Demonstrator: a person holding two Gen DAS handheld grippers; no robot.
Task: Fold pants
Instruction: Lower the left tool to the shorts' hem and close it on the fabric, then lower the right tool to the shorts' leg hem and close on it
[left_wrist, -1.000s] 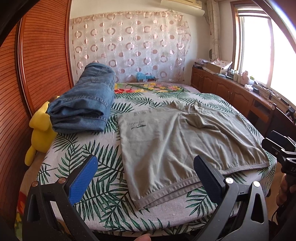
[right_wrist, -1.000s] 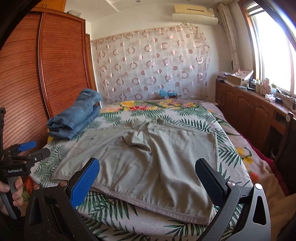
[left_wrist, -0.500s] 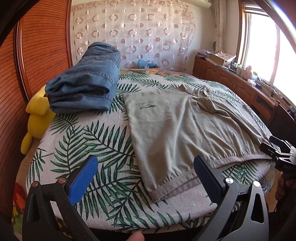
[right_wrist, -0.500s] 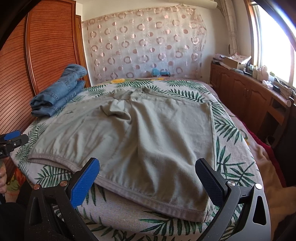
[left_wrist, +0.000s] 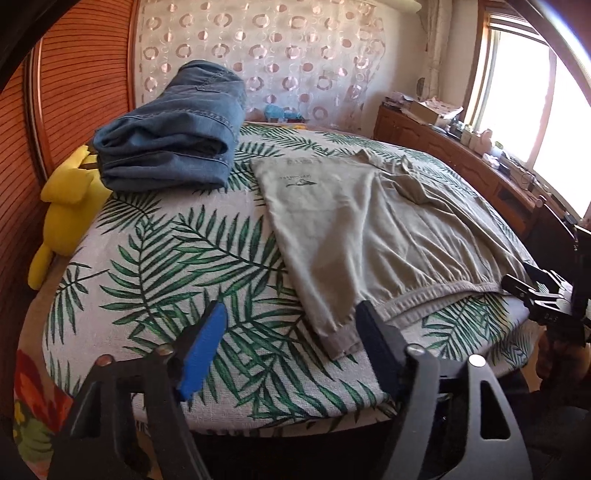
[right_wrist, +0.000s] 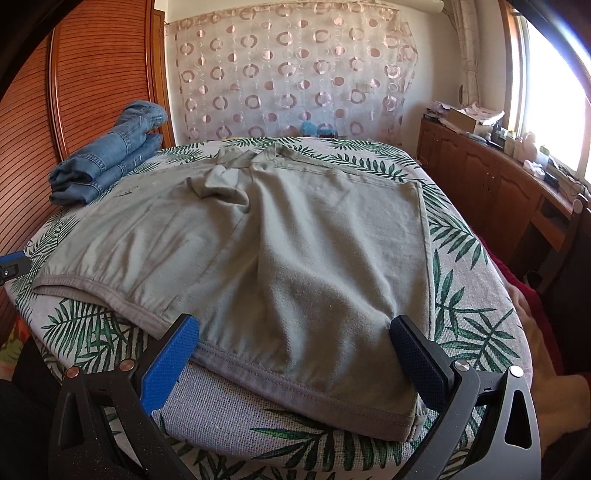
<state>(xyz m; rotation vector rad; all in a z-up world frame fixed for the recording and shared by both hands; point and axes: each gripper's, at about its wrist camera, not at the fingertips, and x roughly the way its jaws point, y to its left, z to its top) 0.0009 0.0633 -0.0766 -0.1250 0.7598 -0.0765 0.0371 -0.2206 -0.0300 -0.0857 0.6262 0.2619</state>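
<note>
- Grey-green pants spread flat on the leaf-print bedspread, waistband toward the far curtain, both leg hems at the near edge of the bed.
- Left claw wide open, holding nothing; blue pad over bare bedspread, dark pad just beside the corner of the near leg hem.
- Right claw wide open, empty too; fingers straddling the other leg's hem, blue pad near its left end, dark pad near its right corner.
- Cannot tell whether either claw's pads touch the cloth.
- Right claw also visible in the left view, at the right edge by the hem.
- Folded jeans at the far left of the bed, apart from the pants.
- Yellow plush toy wedged between the bed and the wooden panel, just beside the jeans.
- Wooden cabinets under the window on the right.
</note>
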